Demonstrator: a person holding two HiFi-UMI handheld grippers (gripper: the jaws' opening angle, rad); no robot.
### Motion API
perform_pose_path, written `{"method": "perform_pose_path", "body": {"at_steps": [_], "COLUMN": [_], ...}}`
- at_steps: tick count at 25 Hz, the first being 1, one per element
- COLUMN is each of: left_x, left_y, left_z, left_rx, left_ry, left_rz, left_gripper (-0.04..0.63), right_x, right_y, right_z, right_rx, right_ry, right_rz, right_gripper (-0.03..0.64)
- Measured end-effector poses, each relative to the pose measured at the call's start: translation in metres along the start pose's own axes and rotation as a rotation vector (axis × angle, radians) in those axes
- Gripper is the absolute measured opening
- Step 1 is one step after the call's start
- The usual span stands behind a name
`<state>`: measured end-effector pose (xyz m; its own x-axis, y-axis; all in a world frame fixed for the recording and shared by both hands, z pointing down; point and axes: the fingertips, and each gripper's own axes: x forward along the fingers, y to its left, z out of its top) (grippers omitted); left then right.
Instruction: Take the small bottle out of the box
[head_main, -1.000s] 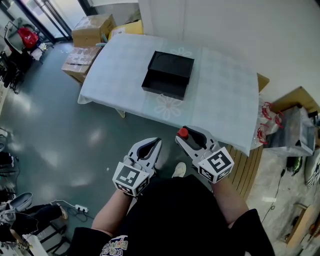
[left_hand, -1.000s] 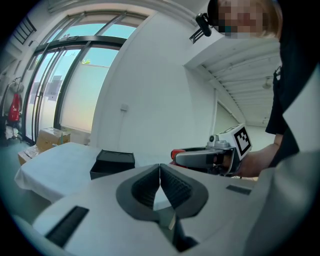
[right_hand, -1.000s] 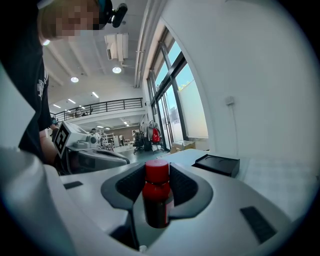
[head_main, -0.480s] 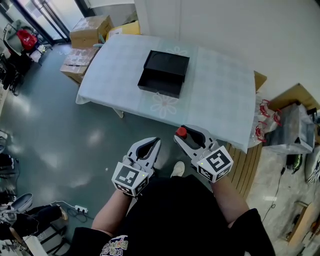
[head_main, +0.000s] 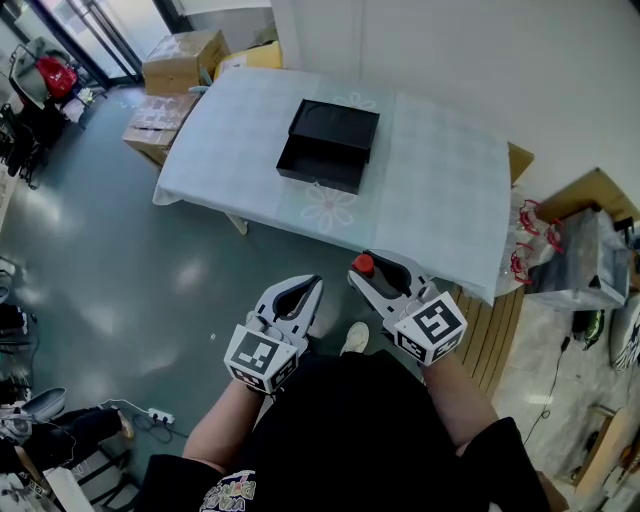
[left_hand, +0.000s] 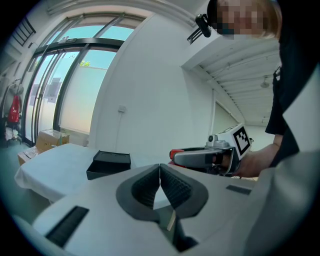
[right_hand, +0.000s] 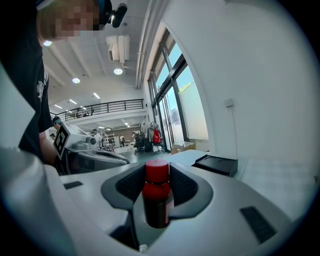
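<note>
Clamping the small bottle (right_hand: 156, 197) well away from the box (head_main: 330, 145), the right gripper (head_main: 374, 273) is seemingly finishing the task; left gripper (left_hand: 160, 174) closed, empty.

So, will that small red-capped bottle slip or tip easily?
Likely rigid and light: the small bottle stands upright between the right gripper's ribbed pads. Its glossy body may be slippery. Narrow and tall, it could tip if set down.
</note>
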<state>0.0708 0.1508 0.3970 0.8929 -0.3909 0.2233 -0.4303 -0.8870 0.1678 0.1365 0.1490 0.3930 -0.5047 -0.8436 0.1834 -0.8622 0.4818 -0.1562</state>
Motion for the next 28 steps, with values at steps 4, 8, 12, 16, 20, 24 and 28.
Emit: {"method": "perform_pose_path", "body": {"at_steps": [4,8,12,16,20,24,28], "left_x": [-0.0019,-0.0005,-0.0005,-0.0011,-0.0017,-0.0027,-0.0038], "left_y": [-0.0007,-0.0004,-0.0011,0.0001,0.0017,0.001,0.0017], "left_z": [-0.0004,0.0019,0.0031,0.0015,0.0011,-0.0002,-0.0013], "left_rx": [0.003,0.0,0.001,0.017,-0.002,-0.002,0.003], "left_ry": [-0.002,0.0,0.002,0.005,0.008,0.008,0.006], "left_rz": [-0.002,0.0,0.0,-0.005,0.008,0.01,0.009], "left_gripper": [0.029,0.029,0.029,0.029,0.029,0.029,0.029], "right_x": [-0.0001,-0.0004,-0.0009,0.0013,0.0026,0.0025,0.0043], "right_y": [0.0018,0.0001,-0.0004,-0.0008,0.0,0.0002,0.0011], "right_z": [-0.0003,0.0018,0.0011,0.0007,-0.0005,-0.0007,-0.0011], "right_rx": [-0.002,-0.001,0.002,0.006,0.011,0.014,0.012], "right_ry": [-0.001,-0.002,-0.002,-0.004,-0.003,0.0,0.0], "right_rz": [-0.002,-0.005,-0.008,-0.006,0.0,0.003,0.007], "right_gripper": [0.164,0.164,0.164,0.164,0.164,0.164,0.164]}}
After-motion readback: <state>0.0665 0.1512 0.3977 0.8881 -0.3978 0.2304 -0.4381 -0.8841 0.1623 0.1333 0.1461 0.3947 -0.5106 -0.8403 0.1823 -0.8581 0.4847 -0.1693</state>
